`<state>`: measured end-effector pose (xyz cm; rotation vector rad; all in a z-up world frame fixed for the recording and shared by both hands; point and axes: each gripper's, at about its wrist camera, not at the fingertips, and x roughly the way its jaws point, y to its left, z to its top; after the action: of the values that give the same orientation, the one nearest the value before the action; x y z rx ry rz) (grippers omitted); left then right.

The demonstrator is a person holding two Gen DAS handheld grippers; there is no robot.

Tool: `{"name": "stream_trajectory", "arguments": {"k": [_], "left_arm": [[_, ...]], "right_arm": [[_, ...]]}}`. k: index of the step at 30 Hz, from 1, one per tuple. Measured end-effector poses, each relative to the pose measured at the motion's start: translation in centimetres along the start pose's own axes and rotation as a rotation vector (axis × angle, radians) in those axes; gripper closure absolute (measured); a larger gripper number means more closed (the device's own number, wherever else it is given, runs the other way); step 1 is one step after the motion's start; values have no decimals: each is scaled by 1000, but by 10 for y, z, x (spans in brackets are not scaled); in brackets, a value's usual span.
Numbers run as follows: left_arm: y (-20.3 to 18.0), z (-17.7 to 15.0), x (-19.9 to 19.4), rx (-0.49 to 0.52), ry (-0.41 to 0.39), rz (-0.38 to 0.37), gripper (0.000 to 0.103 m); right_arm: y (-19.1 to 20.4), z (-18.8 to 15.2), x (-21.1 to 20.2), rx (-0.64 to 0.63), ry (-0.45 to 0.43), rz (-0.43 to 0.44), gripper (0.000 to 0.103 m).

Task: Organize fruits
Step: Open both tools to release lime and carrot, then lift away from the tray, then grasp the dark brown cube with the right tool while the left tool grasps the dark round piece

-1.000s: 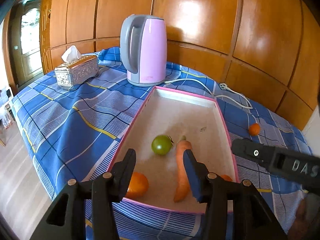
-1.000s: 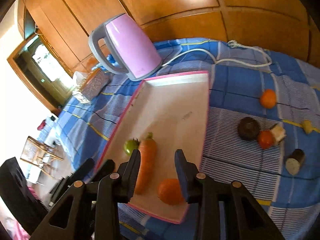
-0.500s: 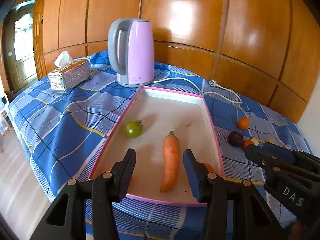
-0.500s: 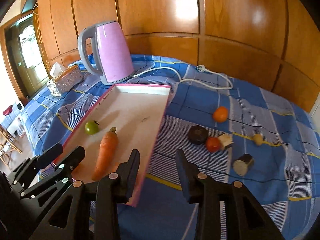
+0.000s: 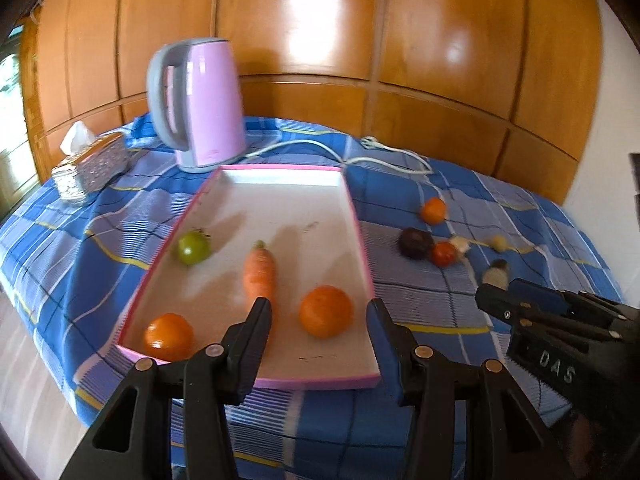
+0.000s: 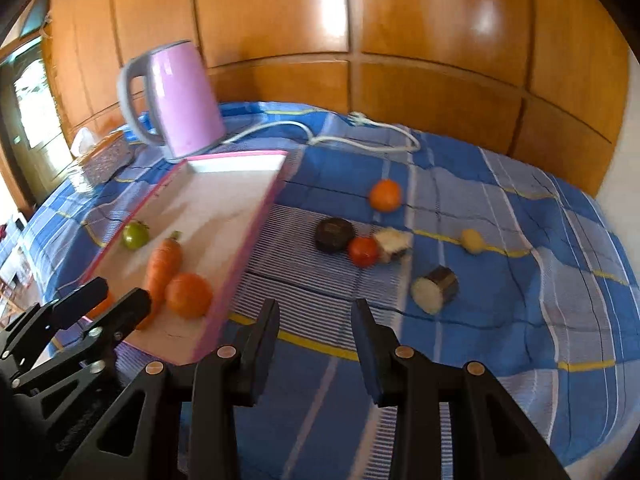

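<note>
A pink-rimmed white tray holds a green tomato, a carrot and two oranges. My left gripper hovers open over the tray's near end, nothing between its fingers. My right gripper is open over the blue cloth, right of the tray. Ahead of it lie a loose orange, a dark round fruit, a red tomato, a white chunk, a small yellow piece and a cut dark-skinned piece.
A pink kettle stands behind the tray, its white cord trailing right over the checked cloth. A silver tissue box sits at the far left. Wooden wall panels close the back. The table's edge drops to the floor at the left.
The right gripper has swung right, from above the tray to above the cloth beside the loose fruit. The left gripper has drawn back and shifted right along the tray's near end.
</note>
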<state>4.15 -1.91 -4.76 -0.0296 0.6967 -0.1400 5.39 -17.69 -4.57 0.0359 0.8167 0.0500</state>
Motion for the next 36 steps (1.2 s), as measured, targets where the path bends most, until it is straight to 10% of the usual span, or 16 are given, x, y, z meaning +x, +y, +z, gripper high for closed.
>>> {"name": "stream_trajectory", "arguments": {"k": [17,36], "left_arm": [[-42,-9,17,114,62,-116,53],[-65,5,41,118,104,-190,53]], "right_arm": [[-101,-27,26,297,77,2,66],[-97,8,66,200,32,-17,52]]}}
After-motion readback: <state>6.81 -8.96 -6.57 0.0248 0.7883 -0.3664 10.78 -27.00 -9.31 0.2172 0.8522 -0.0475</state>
